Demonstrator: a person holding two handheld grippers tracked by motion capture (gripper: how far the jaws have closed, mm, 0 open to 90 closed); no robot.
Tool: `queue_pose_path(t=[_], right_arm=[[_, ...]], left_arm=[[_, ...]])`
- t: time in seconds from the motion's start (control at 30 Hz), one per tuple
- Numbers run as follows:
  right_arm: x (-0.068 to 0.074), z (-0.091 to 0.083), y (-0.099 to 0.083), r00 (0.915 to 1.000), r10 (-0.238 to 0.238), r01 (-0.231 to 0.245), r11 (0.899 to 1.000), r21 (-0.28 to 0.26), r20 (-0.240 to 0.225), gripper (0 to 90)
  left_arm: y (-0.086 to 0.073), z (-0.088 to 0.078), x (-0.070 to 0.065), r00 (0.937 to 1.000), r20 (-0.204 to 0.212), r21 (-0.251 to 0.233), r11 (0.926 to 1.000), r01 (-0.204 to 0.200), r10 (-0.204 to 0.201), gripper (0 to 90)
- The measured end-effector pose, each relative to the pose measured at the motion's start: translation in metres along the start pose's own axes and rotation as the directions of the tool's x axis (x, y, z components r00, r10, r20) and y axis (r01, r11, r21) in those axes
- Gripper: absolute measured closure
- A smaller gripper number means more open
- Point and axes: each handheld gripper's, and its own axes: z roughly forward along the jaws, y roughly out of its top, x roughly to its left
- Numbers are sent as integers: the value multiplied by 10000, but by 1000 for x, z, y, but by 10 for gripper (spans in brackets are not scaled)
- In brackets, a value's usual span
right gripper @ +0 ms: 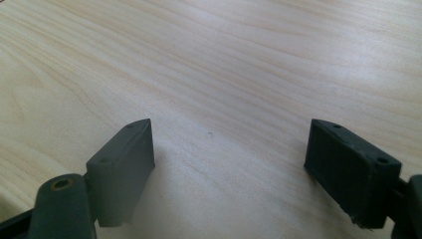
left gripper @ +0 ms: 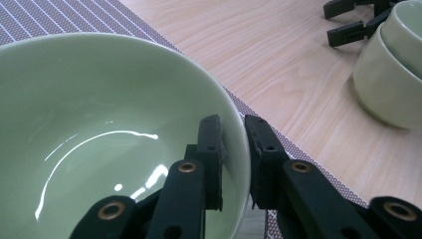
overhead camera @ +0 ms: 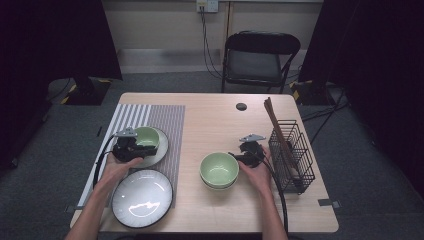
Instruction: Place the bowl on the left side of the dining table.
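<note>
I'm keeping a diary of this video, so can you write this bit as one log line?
left gripper: shut on rim of pale green ceramic bowl | bowl: on white plate | right gripper: open, above wooden table, holding nothing

The left gripper [left gripper: 234, 149] pinches the rim of a green bowl [left gripper: 99, 129], one jaw inside, one outside. Stacked bowls [left gripper: 388, 84] sit at the upper right on the tabletop [left gripper: 278, 55].
</note>
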Motion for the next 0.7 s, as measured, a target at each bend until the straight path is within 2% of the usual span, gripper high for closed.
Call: queue_pose_path(t=[0.13,0.3,0.47,0.57,0.63,0.7], right_arm=[[0,0,0,10000,3,-3,10000,0,-1,185],[0,0,0,10000,2,-2,10000,-1,0,185],[0,0,0,10000,-6,6,10000,-3,-1,185],[0,0,0,10000,2,-2,10000,-1,-1,185],[0,0,0,10000,0,0,10000,0,-1,184],[0,0,0,10000,-5,5,10000,-4,0,185]], left_arm=[[0,-3,-1,9999,-128,136,9999,-32,34,789],[-2,-5,2,9999,74,116,9998,151,-151,786],[-2,-6,1,9997,67,-48,9997,254,-253,785],[-1,-12,-1,9990,199,-343,9986,403,-396,719],[0,-17,-2,9973,507,-532,9970,560,-534,667],[1,-24,-4,9974,224,-637,9956,692,-679,597]])
